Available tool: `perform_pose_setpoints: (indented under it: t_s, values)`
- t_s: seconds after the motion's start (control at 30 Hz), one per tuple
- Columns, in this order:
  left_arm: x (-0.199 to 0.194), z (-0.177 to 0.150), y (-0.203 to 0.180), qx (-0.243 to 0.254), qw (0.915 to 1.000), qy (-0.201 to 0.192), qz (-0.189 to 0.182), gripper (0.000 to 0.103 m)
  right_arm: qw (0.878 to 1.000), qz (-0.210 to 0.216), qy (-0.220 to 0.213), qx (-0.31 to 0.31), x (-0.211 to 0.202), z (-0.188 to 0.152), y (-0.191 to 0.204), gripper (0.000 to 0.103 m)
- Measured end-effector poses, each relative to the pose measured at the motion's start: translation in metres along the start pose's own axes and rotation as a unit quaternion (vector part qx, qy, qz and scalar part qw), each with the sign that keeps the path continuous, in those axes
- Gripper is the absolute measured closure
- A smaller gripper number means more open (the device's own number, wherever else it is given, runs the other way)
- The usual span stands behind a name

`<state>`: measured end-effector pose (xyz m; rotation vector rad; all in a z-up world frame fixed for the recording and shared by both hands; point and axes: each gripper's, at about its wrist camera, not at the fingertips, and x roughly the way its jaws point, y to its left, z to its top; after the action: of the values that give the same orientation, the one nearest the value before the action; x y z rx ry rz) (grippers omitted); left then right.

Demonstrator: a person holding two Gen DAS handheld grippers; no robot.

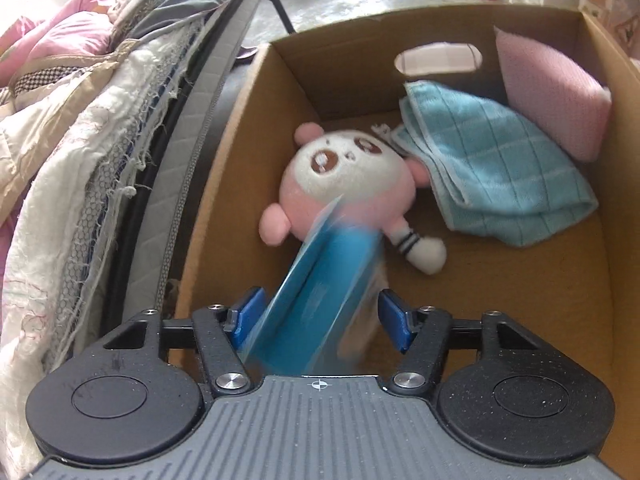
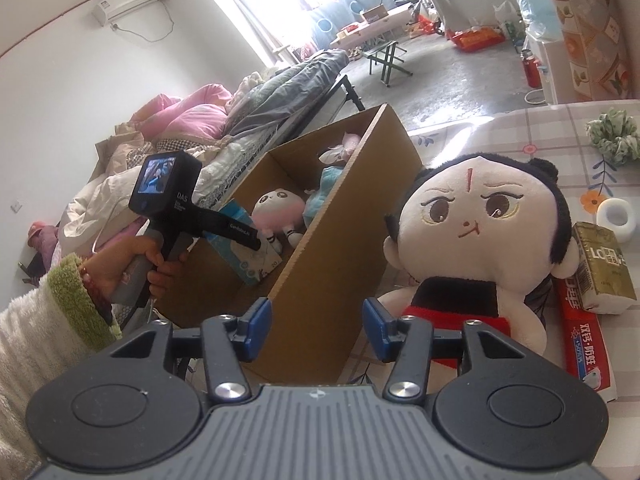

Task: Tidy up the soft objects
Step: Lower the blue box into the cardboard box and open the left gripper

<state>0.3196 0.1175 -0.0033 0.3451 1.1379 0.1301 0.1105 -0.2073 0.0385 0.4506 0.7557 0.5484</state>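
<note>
My left gripper (image 1: 320,314) is over the cardboard box (image 1: 256,128), its jaws open; a blurred blue tissue pack (image 1: 320,304) sits loose between the blue pads (image 1: 248,314), tilted into the box. The box holds a pink panda plush (image 1: 344,176), a folded blue cloth (image 1: 504,168) and a pink cloth (image 1: 552,92). In the right wrist view the left gripper (image 2: 256,242) is at the tissue pack (image 2: 248,256) inside the box (image 2: 332,240). My right gripper (image 2: 316,322) is open and empty, just in front of the box wall, beside a big black-haired doll (image 2: 476,224).
A bed with piled quilts (image 1: 68,140) runs along the box's left. On the checked bedspread (image 2: 500,128) right of the doll lie a gold pack (image 2: 604,268), a red toothpaste box (image 2: 584,348), a white tape roll (image 2: 616,216) and a green scrunchie (image 2: 614,136).
</note>
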Motion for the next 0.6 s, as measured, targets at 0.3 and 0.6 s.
perform_pose_setpoints:
  t_s: [0.3,0.6]
  values:
    - [0.001,0.005,-0.001,0.006,0.998,-0.017,0.06,0.054,1.0,-0.002,0.002,0.002,-0.001,0.0,-0.002,0.05]
    - [-0.01,0.011,0.0,0.026,0.9917,-0.066,0.108,0.056,1.0,-0.001,0.005,0.004,0.002,-0.002,-0.001,0.05]
